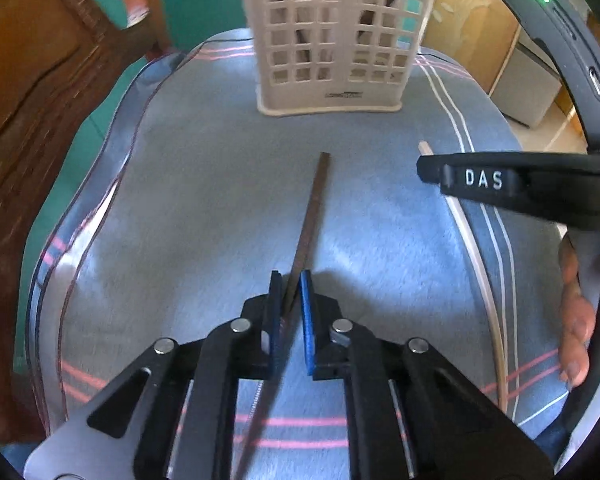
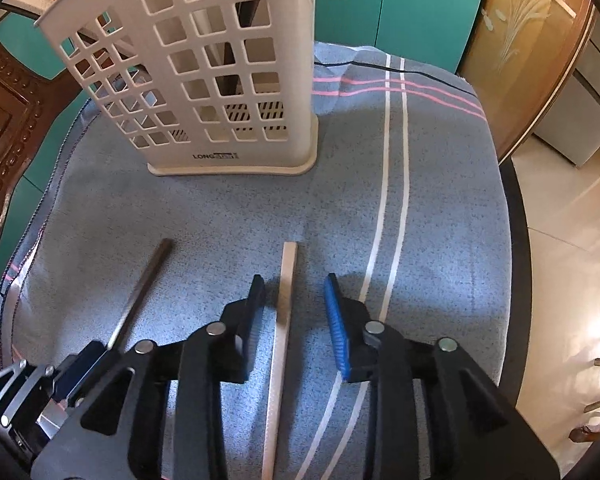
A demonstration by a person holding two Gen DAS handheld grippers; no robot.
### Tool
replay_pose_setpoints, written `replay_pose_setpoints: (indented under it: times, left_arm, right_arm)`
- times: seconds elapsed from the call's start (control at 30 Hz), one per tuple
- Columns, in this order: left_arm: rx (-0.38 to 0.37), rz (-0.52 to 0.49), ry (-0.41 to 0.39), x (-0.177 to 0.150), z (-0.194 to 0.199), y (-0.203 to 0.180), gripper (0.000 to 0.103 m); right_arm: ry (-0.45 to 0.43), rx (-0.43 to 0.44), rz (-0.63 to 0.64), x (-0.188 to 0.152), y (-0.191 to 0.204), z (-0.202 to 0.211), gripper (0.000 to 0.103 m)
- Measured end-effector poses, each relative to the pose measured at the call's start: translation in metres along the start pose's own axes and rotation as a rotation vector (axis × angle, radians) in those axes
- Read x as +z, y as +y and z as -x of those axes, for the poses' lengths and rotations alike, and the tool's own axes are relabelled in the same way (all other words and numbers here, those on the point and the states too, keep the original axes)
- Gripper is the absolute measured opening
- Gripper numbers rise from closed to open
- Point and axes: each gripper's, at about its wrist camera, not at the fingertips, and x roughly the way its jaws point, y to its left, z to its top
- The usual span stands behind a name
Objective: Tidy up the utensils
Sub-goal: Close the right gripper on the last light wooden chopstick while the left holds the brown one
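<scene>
A dark brown chopstick (image 1: 312, 208) lies on the blue-grey cloth and runs between the fingers of my left gripper (image 1: 290, 284), which is closed on its near part; it also shows in the right wrist view (image 2: 142, 292). A pale wooden chopstick (image 2: 282, 328) lies between the open fingers of my right gripper (image 2: 294, 288), untouched; its tip shows in the left wrist view (image 1: 424, 147). A beige lattice utensil basket (image 1: 332, 36) stands at the far side of the table, also in the right wrist view (image 2: 220, 80), with dark utensils inside.
The table is covered by a blue-grey cloth (image 2: 440, 200) with white and pink stripes. Carved wooden furniture (image 1: 32, 100) stands at the left, a teal wall behind. The table edge and floor (image 2: 560, 240) are at the right.
</scene>
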Motion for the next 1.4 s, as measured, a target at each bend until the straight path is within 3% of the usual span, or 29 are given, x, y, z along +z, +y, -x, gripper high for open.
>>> replay_pose_setpoints:
  times: [0.1, 0.17, 0.27, 0.6, 1.17, 1.4]
  left_arm:
    - [-0.004, 0.033, 0.004, -0.008, 0.004, 0.012, 0.01]
    - [-0.007, 0.041, 0.004, -0.009, 0.004, 0.015, 0.01]
    - [0.004, 0.044, 0.003, -0.005, 0.001, 0.016, 0.011]
    - [0.079, -0.002, -0.017, 0.024, -0.015, 0.013, 0.033]
    - [0.132, -0.058, -0.021, 0.032, -0.016, 0.002, 0.033]
    - [0.122, -0.062, -0.007, 0.037, -0.021, 0.005, 0.033]
  right_arm:
    - [-0.003, 0.001, 0.005, -0.005, 0.011, 0.003, 0.035]
    - [-0.011, 0.003, 0.009, -0.008, 0.018, 0.005, 0.043]
    - [-0.027, 0.005, 0.024, -0.008, 0.024, 0.009, 0.047]
    - [-0.021, -0.042, 0.052, -0.01, 0.04, -0.002, 0.048]
    - [-0.058, -0.055, 0.062, -0.009, 0.05, -0.003, 0.049]
    - [-0.059, -0.046, 0.062, -0.01, 0.045, -0.003, 0.049]
